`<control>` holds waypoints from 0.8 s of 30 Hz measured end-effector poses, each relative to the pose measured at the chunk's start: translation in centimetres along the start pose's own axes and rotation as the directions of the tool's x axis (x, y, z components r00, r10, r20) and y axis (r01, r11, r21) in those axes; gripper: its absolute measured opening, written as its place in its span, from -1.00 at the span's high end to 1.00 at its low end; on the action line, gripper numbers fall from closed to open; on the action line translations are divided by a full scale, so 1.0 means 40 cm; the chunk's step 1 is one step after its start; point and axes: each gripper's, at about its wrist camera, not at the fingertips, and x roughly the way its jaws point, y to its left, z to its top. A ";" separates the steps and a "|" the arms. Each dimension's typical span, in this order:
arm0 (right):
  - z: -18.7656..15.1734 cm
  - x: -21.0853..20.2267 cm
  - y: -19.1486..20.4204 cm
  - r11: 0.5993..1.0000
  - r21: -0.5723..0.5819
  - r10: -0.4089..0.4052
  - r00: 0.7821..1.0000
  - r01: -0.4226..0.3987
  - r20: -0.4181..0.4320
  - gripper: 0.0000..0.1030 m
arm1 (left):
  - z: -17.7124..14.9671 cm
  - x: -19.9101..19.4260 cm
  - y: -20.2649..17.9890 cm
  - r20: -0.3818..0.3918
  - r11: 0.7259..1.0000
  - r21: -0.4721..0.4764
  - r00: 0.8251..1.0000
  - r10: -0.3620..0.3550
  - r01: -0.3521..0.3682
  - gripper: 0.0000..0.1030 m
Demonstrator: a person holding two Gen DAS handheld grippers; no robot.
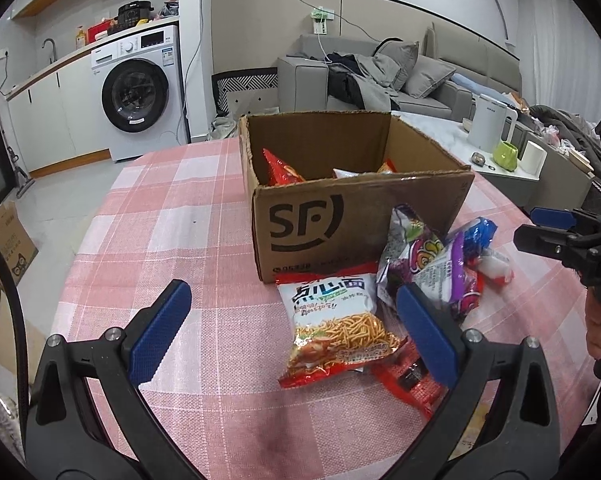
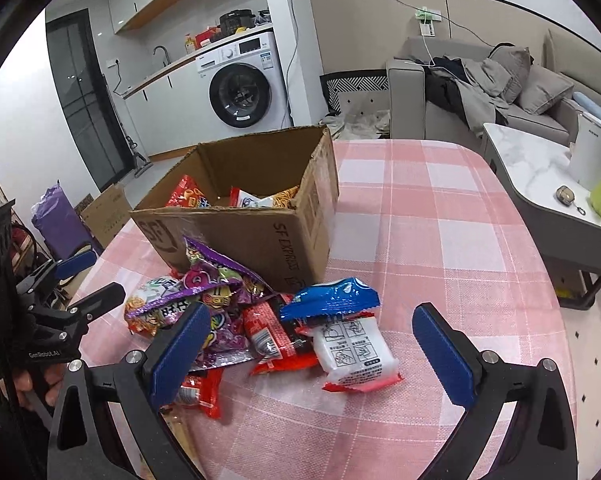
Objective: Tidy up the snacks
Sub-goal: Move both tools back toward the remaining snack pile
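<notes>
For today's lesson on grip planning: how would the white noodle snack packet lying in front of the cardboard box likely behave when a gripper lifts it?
The noodle snack packet looks puffy and crinkled, so probably light and floppy. Its glossy film may slip between pads. The thin strands pictured suggest brittle contents; squeeze gently.

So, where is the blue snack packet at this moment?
The blue snack packet lies on the checked tablecloth in the right wrist view, just before the cardboard box, its edge over a white packet.

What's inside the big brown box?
The cardboard box holds a red snack bag and a white noodle packet. Its walls hide the bottom, so more could be there.
</notes>
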 end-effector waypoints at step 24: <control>-0.055 0.127 -0.073 1.000 0.005 0.001 0.988 0.000 -0.157 -0.88 | -0.025 0.111 0.028 -0.113 0.997 -0.063 0.992 -0.048 0.041 -0.98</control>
